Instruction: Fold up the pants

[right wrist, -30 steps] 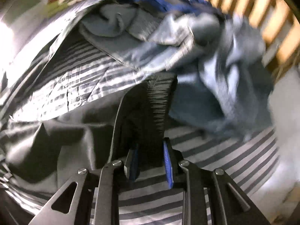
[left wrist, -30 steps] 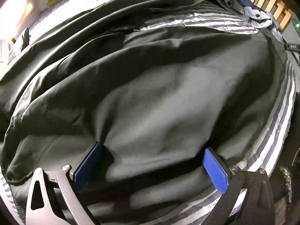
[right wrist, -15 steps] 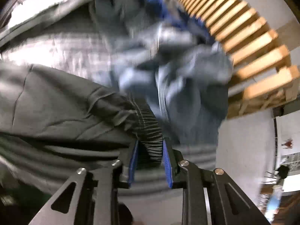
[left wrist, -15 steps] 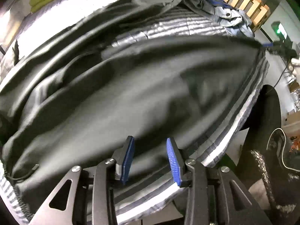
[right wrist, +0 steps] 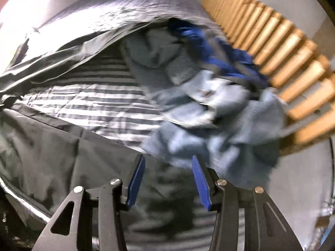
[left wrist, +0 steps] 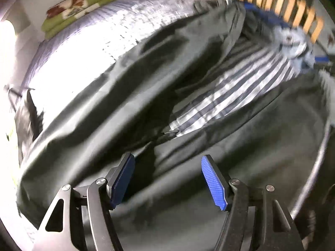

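Observation:
Dark grey pants [left wrist: 251, 146] lie spread over the striped bed, their two legs forming a V with bare sheet between them. My left gripper [left wrist: 168, 181] hovers open just above the fabric near where the legs meet, with nothing clamped between its blue pads [left wrist: 213, 184]. In the right wrist view the pants [right wrist: 41, 146] fill the left and lower part of the frame. My right gripper [right wrist: 168, 183] is open over the dark cloth at its right end, close to the bed's edge. Both views are motion-blurred.
A striped grey and white sheet [right wrist: 94, 104] covers the bed. A heap of light blue and royal blue clothes [right wrist: 209, 115] lies against the slatted wooden board [right wrist: 282, 52]. A folded green and brown blanket [left wrist: 83, 6] sits at the far end.
My right gripper was shut on the pants' elastic waistband and has now opened and let it go. My left gripper narrowed half a second ago and is wide again; the pants now lie flatter.

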Motion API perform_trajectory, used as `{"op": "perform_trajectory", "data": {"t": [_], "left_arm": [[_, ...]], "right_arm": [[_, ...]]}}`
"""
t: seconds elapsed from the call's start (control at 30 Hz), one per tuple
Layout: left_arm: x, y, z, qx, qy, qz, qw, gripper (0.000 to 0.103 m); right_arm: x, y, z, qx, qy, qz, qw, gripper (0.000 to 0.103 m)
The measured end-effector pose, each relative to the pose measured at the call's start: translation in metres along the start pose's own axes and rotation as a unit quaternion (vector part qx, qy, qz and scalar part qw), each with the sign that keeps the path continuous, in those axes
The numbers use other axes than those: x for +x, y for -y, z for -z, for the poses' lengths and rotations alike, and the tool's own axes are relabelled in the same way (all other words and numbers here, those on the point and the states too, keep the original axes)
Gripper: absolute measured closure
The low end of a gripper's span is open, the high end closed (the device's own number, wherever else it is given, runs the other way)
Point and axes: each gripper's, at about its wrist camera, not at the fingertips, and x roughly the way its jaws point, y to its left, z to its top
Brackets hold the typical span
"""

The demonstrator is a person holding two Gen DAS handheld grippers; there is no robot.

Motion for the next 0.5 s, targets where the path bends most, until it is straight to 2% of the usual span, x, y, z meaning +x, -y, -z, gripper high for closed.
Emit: {"op": "perform_trajectory", "data": {"t": [0.07, 0.23, 0.27, 0.3, 0.33, 0.37, 0.4, 0.5], "left_arm": [[0.011, 0.0, 0.003, 0.01, -0.011, -0.015, 0.9998, 0.033], [0.024, -0.024, 0.021, -0.017, -0.03, -0.024, 0.9991, 0.033], [0.025, -0.029, 0.023, -0.024, -0.033, -0.022, 0.9989, 0.037], [0.026, -0.033, 0.024, -0.031, -0.032, -0.019, 0.9988, 0.043], [0.029, -0.037, 0.025, -0.037, -0.034, -0.014, 0.9986, 0.065], [0.032, -0.038, 0.025, -0.039, -0.037, -0.014, 0.9985, 0.084], [0.035, -0.04, 0.025, -0.042, -0.04, -0.018, 0.9982, 0.087], [0.042, -0.046, 0.02, -0.053, -0.038, -0.024, 0.9976, 0.098]], "right_arm": [[0.017, -0.024, -0.003, -0.031, -0.015, -0.013, 0.999, 0.06], [0.053, -0.075, -0.003, -0.11, -0.028, -0.032, 0.993, 0.06], [0.058, -0.08, -0.003, -0.114, -0.031, -0.034, 0.992, 0.061], [0.063, -0.085, -0.003, -0.116, -0.036, -0.041, 0.992, 0.069], [0.066, -0.087, -0.003, -0.118, -0.038, -0.045, 0.991, 0.078], [0.068, -0.089, -0.004, -0.12, -0.043, -0.048, 0.991, 0.097], [0.071, -0.092, -0.004, -0.122, -0.05, -0.048, 0.99, 0.103], [0.071, -0.096, -0.01, -0.132, -0.042, -0.021, 0.99, 0.103]]}}
